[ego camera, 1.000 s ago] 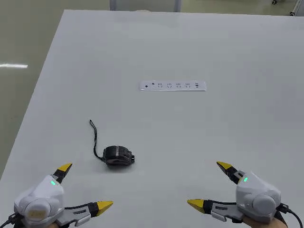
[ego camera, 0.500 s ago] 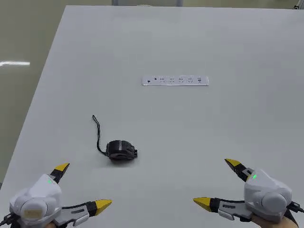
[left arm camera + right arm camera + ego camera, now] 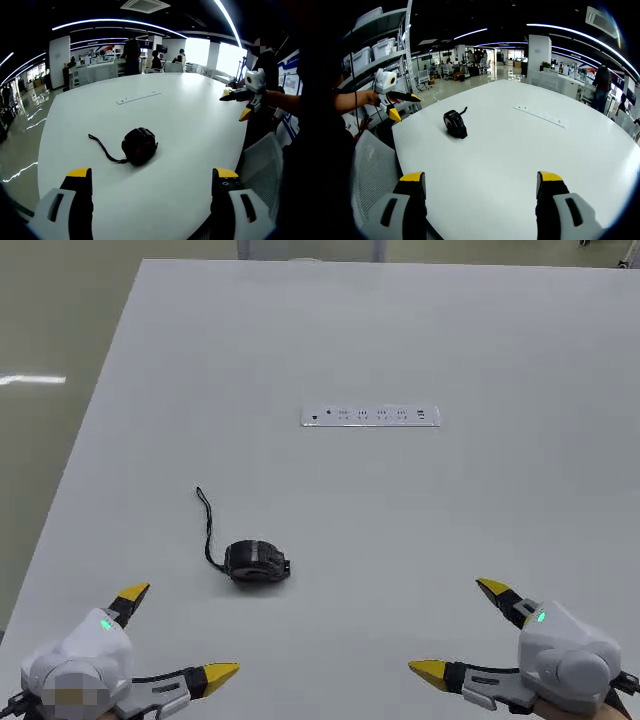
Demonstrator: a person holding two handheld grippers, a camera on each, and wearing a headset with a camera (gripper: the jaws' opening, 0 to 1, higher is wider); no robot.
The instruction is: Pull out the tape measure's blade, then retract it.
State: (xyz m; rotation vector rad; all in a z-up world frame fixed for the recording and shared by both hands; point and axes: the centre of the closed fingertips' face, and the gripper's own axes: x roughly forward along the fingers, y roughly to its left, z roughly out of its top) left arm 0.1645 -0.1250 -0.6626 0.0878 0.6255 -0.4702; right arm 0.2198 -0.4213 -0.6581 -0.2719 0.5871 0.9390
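Left claw [image 3: 180, 632] is spread wide open with nothing in it, hovering over the near left corner of the white surface [image 3: 470, 510]. The right claw [image 3: 457, 629] is the same deal over on the near right, jaws gaping and empty. The little black tape measure [image 3: 256, 562] sits on the surface a bit ahead of the left claw, clear of both claws. Its thin black strap [image 3: 206, 525] trails off away from the person. Farther out, around the middle, lies a white power strip [image 3: 371, 416].
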